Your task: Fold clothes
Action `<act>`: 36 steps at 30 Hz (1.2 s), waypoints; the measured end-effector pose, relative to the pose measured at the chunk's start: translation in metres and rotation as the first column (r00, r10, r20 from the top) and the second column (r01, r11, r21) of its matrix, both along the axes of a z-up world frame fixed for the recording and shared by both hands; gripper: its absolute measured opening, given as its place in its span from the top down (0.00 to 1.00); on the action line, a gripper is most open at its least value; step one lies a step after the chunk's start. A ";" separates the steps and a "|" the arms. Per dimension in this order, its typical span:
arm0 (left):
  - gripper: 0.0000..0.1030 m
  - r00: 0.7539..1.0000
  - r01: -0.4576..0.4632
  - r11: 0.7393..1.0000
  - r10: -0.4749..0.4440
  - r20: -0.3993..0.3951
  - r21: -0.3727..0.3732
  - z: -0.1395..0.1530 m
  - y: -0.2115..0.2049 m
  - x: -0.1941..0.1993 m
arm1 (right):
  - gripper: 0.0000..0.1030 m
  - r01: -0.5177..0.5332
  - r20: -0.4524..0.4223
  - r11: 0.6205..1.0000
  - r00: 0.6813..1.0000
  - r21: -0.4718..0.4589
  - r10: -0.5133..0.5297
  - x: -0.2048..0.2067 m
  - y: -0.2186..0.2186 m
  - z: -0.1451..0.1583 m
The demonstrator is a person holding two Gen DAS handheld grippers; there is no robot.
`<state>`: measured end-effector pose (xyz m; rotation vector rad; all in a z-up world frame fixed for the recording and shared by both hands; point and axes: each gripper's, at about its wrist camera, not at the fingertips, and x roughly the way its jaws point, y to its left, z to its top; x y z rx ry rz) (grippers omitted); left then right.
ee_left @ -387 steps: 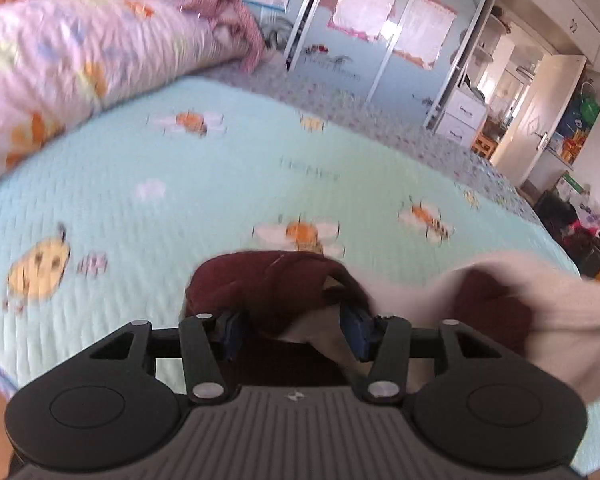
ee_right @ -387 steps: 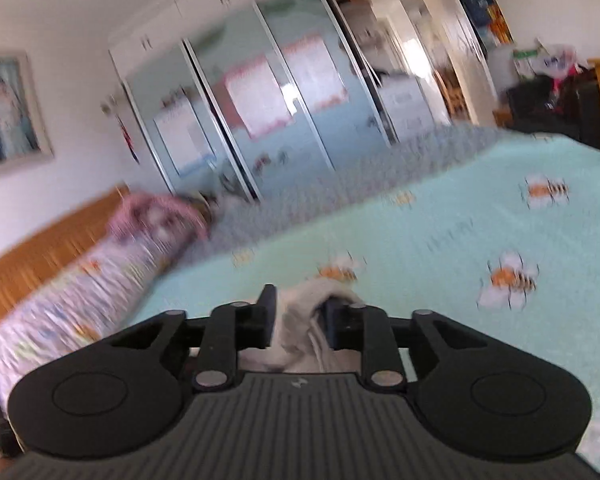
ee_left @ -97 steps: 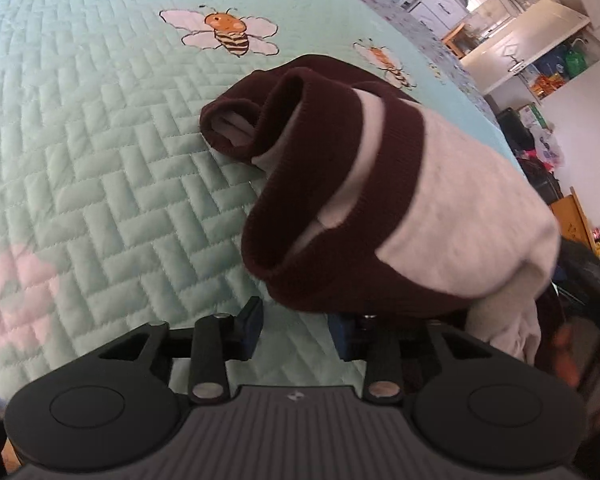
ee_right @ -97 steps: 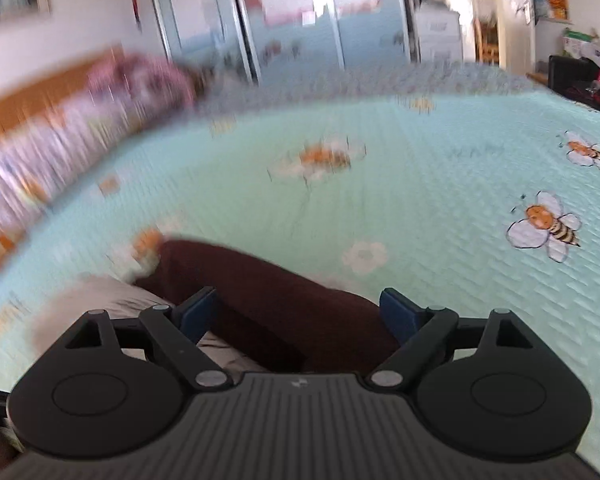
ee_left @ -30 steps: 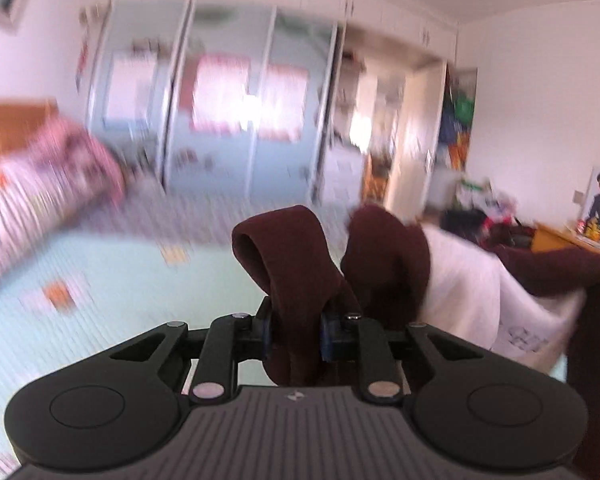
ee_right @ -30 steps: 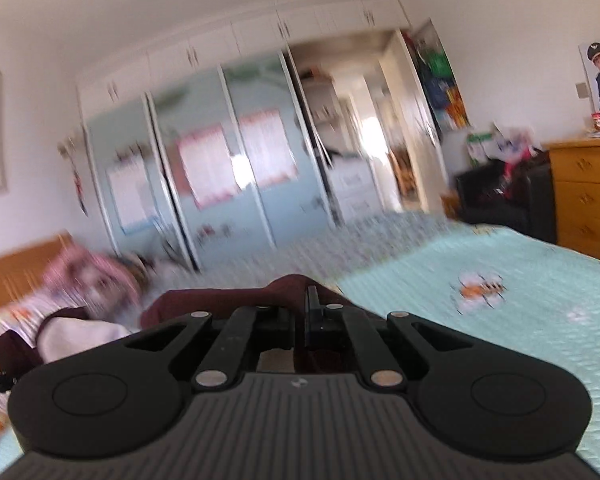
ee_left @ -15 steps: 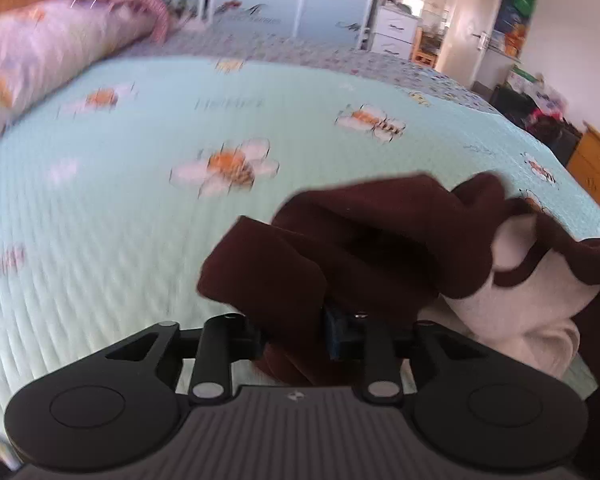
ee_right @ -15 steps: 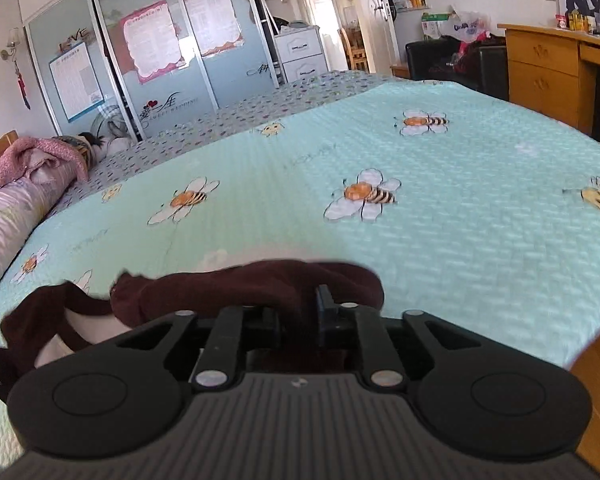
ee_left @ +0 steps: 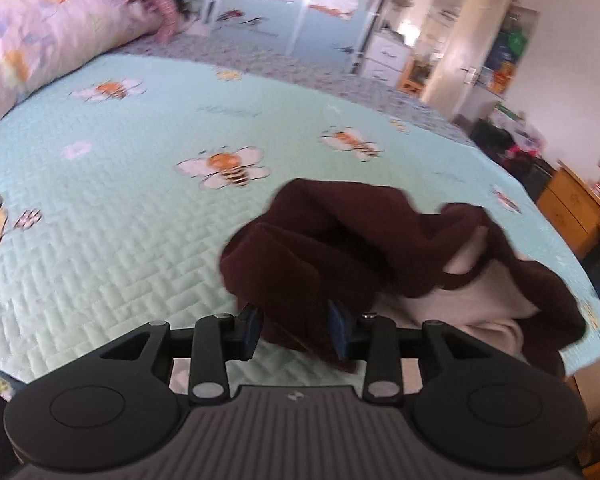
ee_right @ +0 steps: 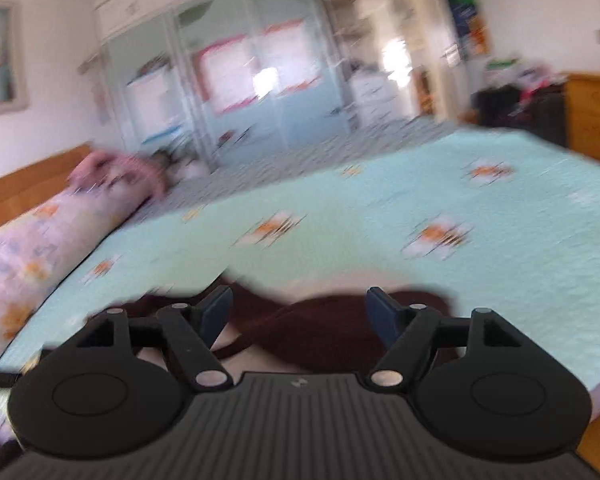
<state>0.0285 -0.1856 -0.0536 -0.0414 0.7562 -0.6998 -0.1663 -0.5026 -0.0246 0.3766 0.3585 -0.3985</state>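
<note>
Both jaws have just been opening: right gripper (ee_right: 296,314) wide, sweater (ee_left: 340,240) below; left gripper (ee_left: 294,330) narrow, cloth between; let it settle flat on the bed (ee_left: 120,220) before regrasping.

This is a bedroom in a home. A wide bed (ee_left: 100,264) under a mint quilt printed with bees fills the room, with a long floral bolster (ee_left: 40,40) along its far left edge against a wooden headboard (ee_right: 28,188). Beyond the bed's far edge stands a wall of sliding-door wardrobes (ee_right: 236,80), and a wooden dresser (ee_right: 592,112) sits at the right.
</note>
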 end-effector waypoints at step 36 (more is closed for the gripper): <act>0.78 0.991 0.074 0.996 -0.078 -0.112 -0.039 -0.035 -0.092 0.024 | 1.00 -0.313 0.089 0.879 0.949 0.361 0.301 0.038 0.040 -0.034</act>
